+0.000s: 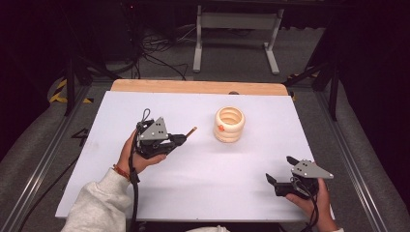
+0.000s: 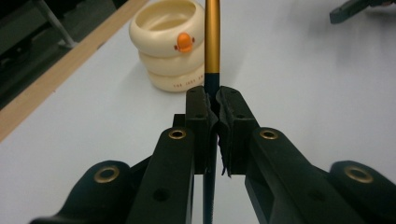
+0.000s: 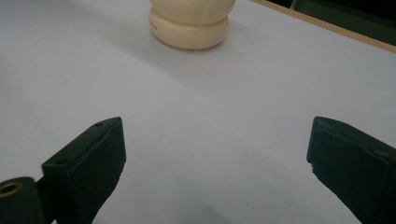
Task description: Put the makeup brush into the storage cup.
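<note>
In the high view, a white rectangular counter [image 1: 203, 193] with a wooden strip along its far edge carries a cream-coloured holder shaped like stacked rings with a small orange mark on its side [image 1: 229, 124], standing a little right of the middle toward the far side. The left gripper [image 1: 186, 137] is held above the left part of the counter, its grey three-cornered plate on top, and it points right and slightly far toward the holder. A slim pen with a gold-orange upper part and a dark lower part [image 1: 191, 131] sticks out from its jaws, its tip near the holder but apart from it. The right gripper [image 1: 280, 171] rests at the near right corner of the counter, well apart from the holder, pointing left.

In the left gripper view, the left gripper [image 2: 212, 107] has its jaws clenched on the dark section of the pen [image 2: 212, 42], which runs straight out between them. The holder [image 2: 169, 44] stands just left of the pen's line, farther off, its open top visible.

In the right gripper view, the right gripper [image 3: 217, 149] has its jaws released and wide apart over bare counter [image 3: 201, 116]. The holder [image 3: 190, 23] stands at the far side, its lower rings visible.
</note>
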A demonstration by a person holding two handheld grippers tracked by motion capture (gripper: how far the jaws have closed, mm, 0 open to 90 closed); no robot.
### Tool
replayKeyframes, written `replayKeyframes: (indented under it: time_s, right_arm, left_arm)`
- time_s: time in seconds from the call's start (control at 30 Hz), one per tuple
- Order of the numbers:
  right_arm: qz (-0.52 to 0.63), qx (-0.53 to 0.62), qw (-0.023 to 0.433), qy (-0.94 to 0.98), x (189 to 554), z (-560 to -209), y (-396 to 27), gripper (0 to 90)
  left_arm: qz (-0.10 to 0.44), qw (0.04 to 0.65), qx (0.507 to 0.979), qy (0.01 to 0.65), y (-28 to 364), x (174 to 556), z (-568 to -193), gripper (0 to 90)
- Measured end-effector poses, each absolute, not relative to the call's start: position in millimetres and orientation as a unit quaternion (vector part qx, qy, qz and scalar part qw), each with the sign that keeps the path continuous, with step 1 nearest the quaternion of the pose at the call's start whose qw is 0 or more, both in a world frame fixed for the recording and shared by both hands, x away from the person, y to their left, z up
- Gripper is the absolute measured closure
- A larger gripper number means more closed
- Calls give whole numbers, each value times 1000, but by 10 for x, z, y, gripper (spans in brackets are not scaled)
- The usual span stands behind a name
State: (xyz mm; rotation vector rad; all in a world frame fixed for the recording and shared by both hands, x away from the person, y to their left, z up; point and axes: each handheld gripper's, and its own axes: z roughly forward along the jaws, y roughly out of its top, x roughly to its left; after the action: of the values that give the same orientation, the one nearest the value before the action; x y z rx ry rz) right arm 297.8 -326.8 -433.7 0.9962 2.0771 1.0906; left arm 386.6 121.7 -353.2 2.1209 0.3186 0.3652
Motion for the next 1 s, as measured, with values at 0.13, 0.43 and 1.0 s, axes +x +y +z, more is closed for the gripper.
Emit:
replayKeyframes:
  time_s: [0.13, 0.43, 1.0]
  right_arm:
    - [421, 365, 292, 777, 2957, -4312, -3254, 51]
    - [418, 369, 300, 774, 2955, -4314, -3255, 51]
    - [407, 367, 310, 777, 2956, -4332, -3233, 49]
  left_arm:
    - [150, 491, 848, 133, 1243, 3885, -3473, 835]
    - [166, 508, 835, 132, 1091, 3954, -3333, 835]
    - [160, 548, 811, 132, 912, 4132, -3163, 835]
